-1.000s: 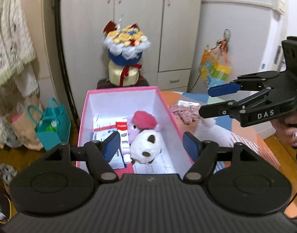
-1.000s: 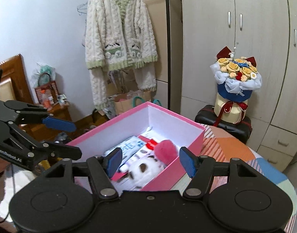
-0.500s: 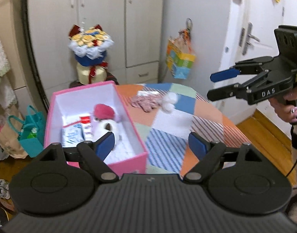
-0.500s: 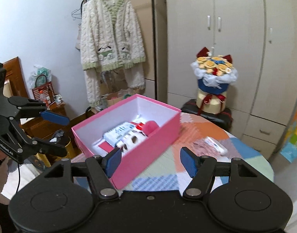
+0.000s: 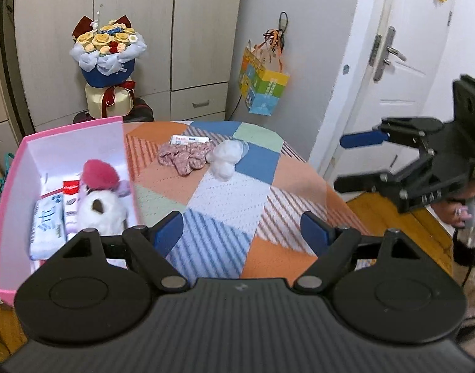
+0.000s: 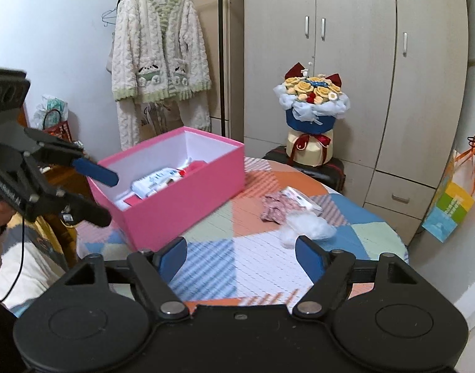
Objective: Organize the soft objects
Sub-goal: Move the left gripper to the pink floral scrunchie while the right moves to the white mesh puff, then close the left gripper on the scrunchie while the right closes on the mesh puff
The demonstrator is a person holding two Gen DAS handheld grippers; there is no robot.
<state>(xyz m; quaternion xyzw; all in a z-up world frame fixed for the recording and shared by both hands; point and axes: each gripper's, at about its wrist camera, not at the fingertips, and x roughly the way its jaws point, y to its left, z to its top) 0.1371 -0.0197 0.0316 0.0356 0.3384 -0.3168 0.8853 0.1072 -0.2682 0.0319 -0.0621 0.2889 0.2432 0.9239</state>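
A pink box [image 5: 72, 129] [image 6: 187, 199] stands at the left of the patchwork table. In it lie a white plush toy with a red cap [image 5: 99, 195], a tissue pack [image 5: 47, 222] and a tube. On the table beyond lie a pink floral cloth [image 5: 184, 157] [image 6: 276, 206], a white fluffy item [image 5: 225, 158] [image 6: 308, 227] and a small white packet [image 5: 189, 139] [image 6: 301, 199]. My left gripper [image 5: 242, 237] is open and empty over the table's near part. My right gripper [image 6: 240, 256] is open and empty, held off the table's right side [image 5: 352, 161].
A flower bouquet [image 5: 108, 62] [image 6: 312, 118] stands on a dark case behind the table. A colourful bag [image 5: 262, 85] hangs on the wardrobe. A door [image 5: 402, 71] is at the right. A cardigan [image 6: 158, 74] hangs at the left.
Both grippers have pulled back from the pink box and swung right. The table with the cloth and fluffy item has come into fuller view. Both stayed open.
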